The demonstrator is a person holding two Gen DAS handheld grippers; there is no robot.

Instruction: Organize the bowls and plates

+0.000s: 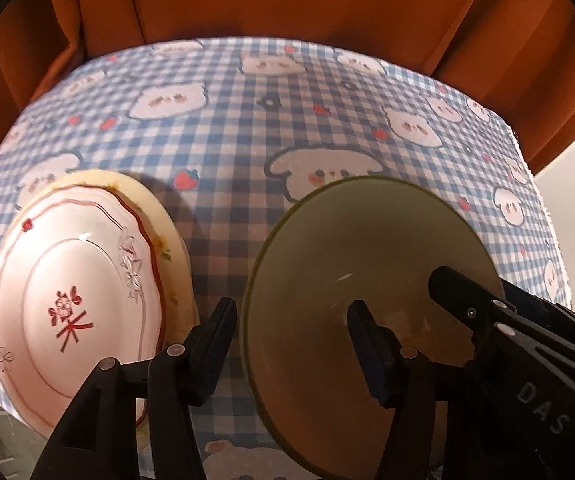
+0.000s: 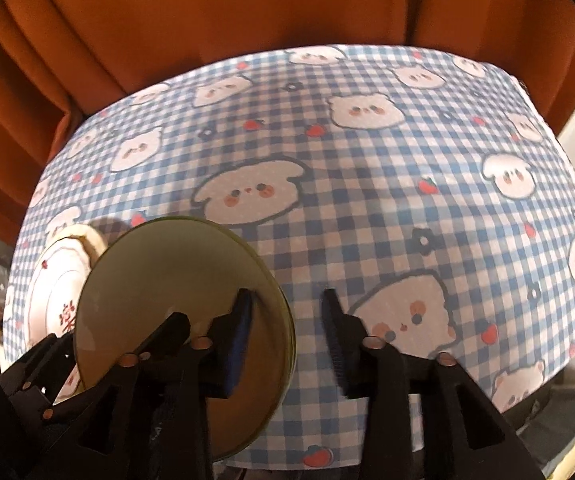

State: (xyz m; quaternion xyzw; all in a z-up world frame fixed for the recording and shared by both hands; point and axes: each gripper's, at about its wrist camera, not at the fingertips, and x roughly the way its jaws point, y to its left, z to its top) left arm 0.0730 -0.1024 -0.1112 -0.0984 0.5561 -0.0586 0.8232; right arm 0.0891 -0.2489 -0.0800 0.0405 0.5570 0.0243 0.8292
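Observation:
An olive-green bowl (image 1: 367, 232) sits on the checked tablecloth, also seen low and left in the right wrist view (image 2: 167, 264). My left gripper (image 1: 292, 306) is open and straddles the bowl's left rim, one finger outside and one inside, with neither pad pressing. My right gripper (image 2: 286, 294) is open astride the bowl's right rim in the same way. One finger (image 1: 451, 284) of the right gripper shows inside the bowl in the left wrist view. To the bowl's left a white plate with red trim (image 1: 75, 300) lies on a cream plate (image 1: 155, 208).
The blue-and-white checked tablecloth (image 2: 367, 208) with bear and strawberry prints covers the table. An orange curtain (image 1: 287, 0) hangs just behind the table's far edge. The cloth's right edge (image 1: 543, 200) drops off beside a pale wall.

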